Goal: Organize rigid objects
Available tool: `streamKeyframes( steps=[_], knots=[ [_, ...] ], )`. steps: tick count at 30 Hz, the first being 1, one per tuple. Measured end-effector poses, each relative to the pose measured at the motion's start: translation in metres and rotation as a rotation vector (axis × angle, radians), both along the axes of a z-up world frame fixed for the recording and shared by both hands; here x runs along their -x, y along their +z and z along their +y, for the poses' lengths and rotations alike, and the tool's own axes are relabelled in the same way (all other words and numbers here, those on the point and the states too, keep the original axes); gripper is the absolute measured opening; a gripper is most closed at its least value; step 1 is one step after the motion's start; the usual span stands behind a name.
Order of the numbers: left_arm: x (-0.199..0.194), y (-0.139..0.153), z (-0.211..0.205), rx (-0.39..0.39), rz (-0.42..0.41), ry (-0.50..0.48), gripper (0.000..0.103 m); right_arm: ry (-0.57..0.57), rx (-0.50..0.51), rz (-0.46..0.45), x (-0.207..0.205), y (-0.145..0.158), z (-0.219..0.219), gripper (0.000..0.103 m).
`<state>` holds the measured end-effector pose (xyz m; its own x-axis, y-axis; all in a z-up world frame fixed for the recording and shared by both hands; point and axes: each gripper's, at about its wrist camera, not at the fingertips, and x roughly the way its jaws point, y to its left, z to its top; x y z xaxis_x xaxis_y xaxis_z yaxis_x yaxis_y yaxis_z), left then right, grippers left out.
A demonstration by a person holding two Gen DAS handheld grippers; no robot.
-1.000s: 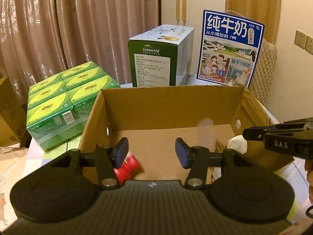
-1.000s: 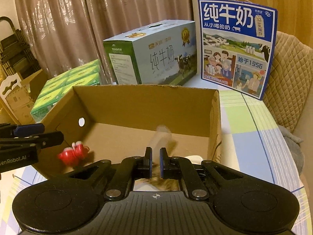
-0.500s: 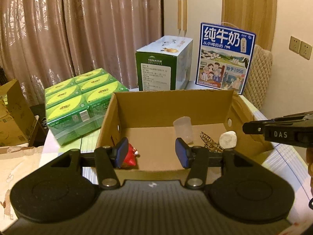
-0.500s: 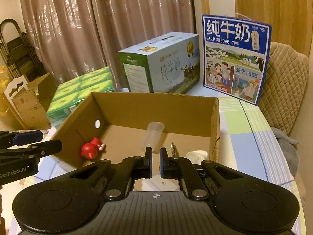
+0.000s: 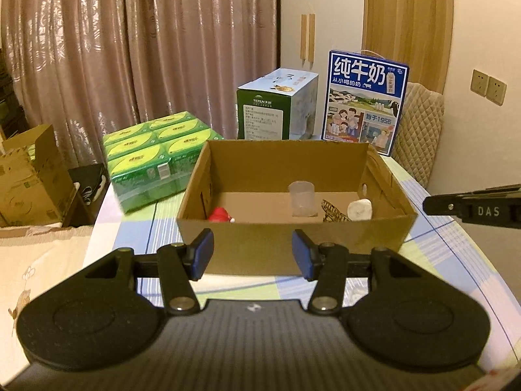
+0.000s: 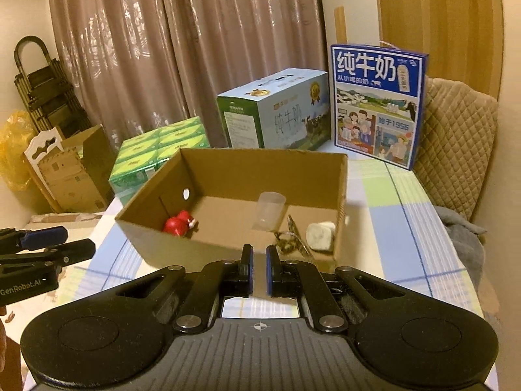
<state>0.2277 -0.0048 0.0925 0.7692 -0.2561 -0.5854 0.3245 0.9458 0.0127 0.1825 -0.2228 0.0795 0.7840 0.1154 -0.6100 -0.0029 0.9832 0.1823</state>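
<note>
An open cardboard box [image 5: 293, 244] [image 6: 182, 247] stands on the table. Inside lie a red toy [image 5: 220, 215] [image 6: 178, 224] at the left, a clear plastic cup [image 5: 302, 198] [image 6: 269, 211] in the middle, a brown patterned piece [image 5: 332, 211] [image 6: 289, 241] and a white lump [image 5: 359, 210] [image 6: 319, 236] at the right. My left gripper [image 5: 252, 254] is open and empty, in front of the box. My right gripper [image 6: 259, 270] is shut with nothing between its fingers, just in front of the box's near wall.
Behind the box stand a green pack of cartons [image 5: 156, 159], a green-and-white milk case [image 5: 276, 104] and a blue milk box [image 5: 366, 101]. A quilted chair back [image 6: 456, 143] is at the right. Cardboard boxes [image 5: 29, 179] sit off the table's left edge.
Both grippers have pulled back and up out of the box; the box now sits farther away. The cup stands in the box. Jaw states are unchanged.
</note>
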Motion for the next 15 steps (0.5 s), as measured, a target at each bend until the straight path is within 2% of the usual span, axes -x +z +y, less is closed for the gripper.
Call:
streamKeyframes(
  steps=[7, 15],
  knots=[
    [0.047, -0.001, 0.013, 0.038, -0.003, 0.036, 0.051, -0.004, 0.02, -0.023, 0.045, 0.0, 0.002, 0.002],
    [0.09, -0.025, 0.024, 0.043, 0.018, 0.067, 0.052, 0.02, 0.035, -0.035, 0.087, -0.017, 0.006, 0.002]
  ],
)
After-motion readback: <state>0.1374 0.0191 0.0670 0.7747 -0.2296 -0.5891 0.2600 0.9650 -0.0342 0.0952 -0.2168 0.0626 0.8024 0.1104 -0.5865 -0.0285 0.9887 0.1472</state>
